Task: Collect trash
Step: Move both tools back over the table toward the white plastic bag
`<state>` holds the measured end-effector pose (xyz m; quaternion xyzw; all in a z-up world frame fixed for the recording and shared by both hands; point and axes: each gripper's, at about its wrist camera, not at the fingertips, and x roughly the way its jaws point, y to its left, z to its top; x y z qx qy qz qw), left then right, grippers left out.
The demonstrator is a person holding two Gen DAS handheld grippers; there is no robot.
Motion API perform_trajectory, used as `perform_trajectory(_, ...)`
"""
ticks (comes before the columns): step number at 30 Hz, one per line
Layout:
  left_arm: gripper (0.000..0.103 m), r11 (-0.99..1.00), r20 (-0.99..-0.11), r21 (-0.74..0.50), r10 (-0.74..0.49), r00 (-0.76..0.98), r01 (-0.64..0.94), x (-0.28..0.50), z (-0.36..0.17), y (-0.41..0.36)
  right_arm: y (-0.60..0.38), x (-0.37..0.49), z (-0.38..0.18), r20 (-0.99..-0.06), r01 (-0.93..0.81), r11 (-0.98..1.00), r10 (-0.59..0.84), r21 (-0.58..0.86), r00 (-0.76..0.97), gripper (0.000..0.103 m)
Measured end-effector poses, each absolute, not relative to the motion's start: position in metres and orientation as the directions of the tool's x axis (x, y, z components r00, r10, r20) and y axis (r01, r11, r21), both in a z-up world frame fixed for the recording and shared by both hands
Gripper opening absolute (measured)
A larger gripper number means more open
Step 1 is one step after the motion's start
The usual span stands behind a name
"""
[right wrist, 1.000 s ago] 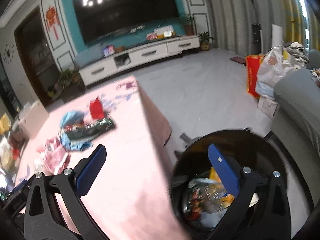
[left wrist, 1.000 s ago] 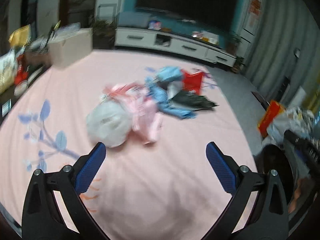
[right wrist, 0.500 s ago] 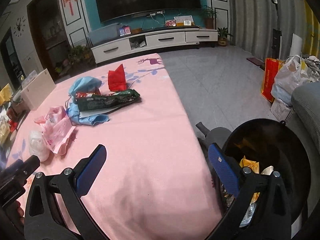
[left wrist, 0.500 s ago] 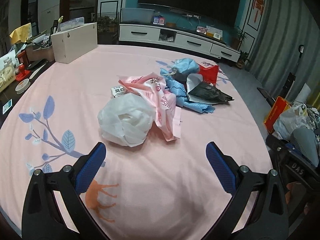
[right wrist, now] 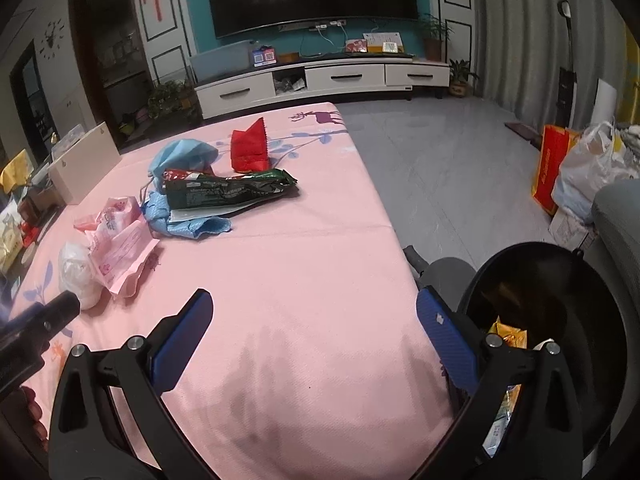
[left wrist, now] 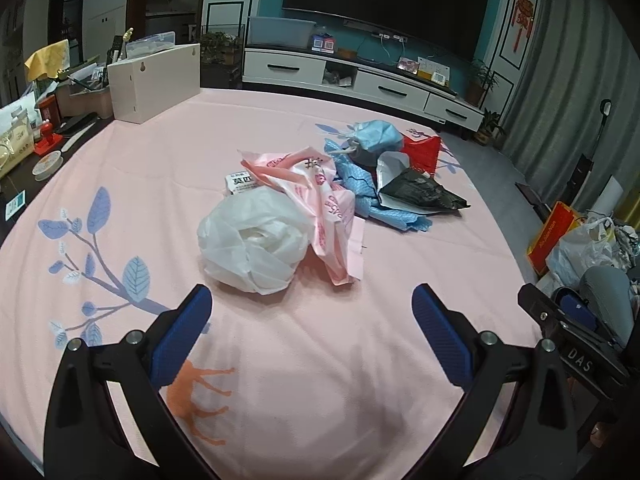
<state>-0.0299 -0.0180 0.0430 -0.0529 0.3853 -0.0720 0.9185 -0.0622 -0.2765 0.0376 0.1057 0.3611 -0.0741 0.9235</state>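
A heap of trash lies mid-table on the pink cloth [left wrist: 304, 360]: a crumpled white plastic bag [left wrist: 256, 244], a pink wrapper [left wrist: 324, 196], blue cloth [left wrist: 372, 196], a dark green snack bag [right wrist: 228, 194], a red packet [right wrist: 250, 146] and a blue mask [right wrist: 182, 156]. My left gripper [left wrist: 312, 332] hovers open just short of the white bag, nothing between its fingers. My right gripper [right wrist: 314, 332] is open and empty over the table's near right edge. A black trash bin [right wrist: 560, 312] with wrappers inside stands on the floor beside the table.
A white box [left wrist: 154, 80] and cluttered small items [left wrist: 40, 120] line the table's far left. A TV cabinet [right wrist: 320, 80] stands against the back wall. Bags [right wrist: 580, 172] sit on the grey floor at right, next to a grey sofa arm [right wrist: 620, 216].
The right gripper swung left from above the bin to over the table. The left gripper steadied and drew a little closer to the white bag. Both stayed open.
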Motion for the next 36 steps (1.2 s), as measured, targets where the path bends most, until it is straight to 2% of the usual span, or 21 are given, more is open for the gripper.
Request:
perform_trajectory(6,0.100,0.975,-0.708,-0.200,-0.215,0.672,0.100,-0.028,0.043,-0.016,-0.288,-0.063,0.038,-0.678,0.233,0.944,-0.014,0.233,0.735,0.100)
perform_trajectory(12,0.100,0.979,-0.712,-0.189,-0.192,0.676,0.079,-0.027,0.041,-0.015,-0.291,-0.061,0.034,-0.700,0.261,0.938,-0.027,0.230,0.714,0.100)
perform_trajectory(23,0.100,0.984,-0.715,-0.160,-0.169,0.678,0.076,-0.029,0.040,-0.019,-0.281,-0.058,0.033,-0.714,0.249,0.963,-0.101,0.105,0.693,0.100)
perform_trajectory(26,0.100,0.986,-0.714,-0.146,-0.157,0.682,0.075,-0.029,0.040,-0.020,-0.280,-0.059,0.032,-0.711,0.243,0.964,-0.095,0.109,0.697,0.100)
perform_trajectory(36,0.100,0.992,-0.698,-0.127,-0.104,0.708,0.021,-0.031,0.042,-0.020,-0.276,-0.063,0.038,-0.655,0.263,0.963,-0.167,0.050,0.737,0.100)
